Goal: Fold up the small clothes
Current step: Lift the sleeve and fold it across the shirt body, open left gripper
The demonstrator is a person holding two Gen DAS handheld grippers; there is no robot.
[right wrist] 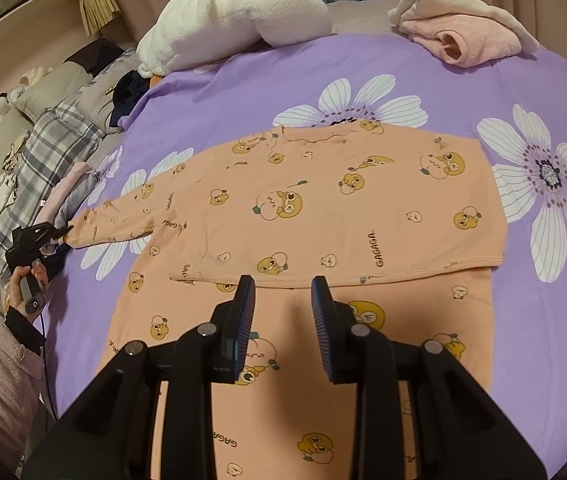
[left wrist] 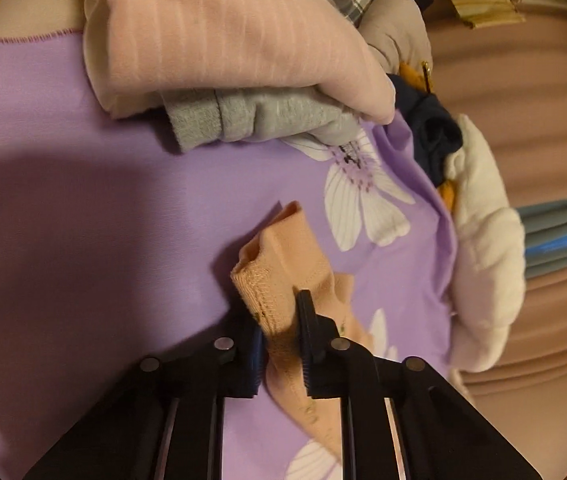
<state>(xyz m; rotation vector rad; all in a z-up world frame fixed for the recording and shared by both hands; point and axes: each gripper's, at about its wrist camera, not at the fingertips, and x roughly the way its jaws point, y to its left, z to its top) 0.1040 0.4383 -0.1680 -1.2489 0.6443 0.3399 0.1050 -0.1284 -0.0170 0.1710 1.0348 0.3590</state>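
A peach child's top (right wrist: 323, 208) printed with cartoon ducks lies flat on the purple flowered sheet (right wrist: 543, 320), with one sleeve stretched out to the left. In the left wrist view my left gripper (left wrist: 273, 308) is shut on the sleeve cuff (left wrist: 271, 252), which bunches up between the pads. The right wrist view shows the same left gripper (right wrist: 55, 234) at the sleeve's end, held by a hand (right wrist: 29, 280). My right gripper (right wrist: 282, 282) hovers over the top's near folded edge, open, with nothing between its fingers.
A pink folded garment (left wrist: 223, 32) and a grey one (left wrist: 259, 120) sit just beyond the cuff. A white fluffy item (right wrist: 235, 28) and pink clothes (right wrist: 463, 36) lie at the sheet's far edge. Plaid fabric (right wrist: 55, 136) and dark clothes (right wrist: 129, 88) are at the left.
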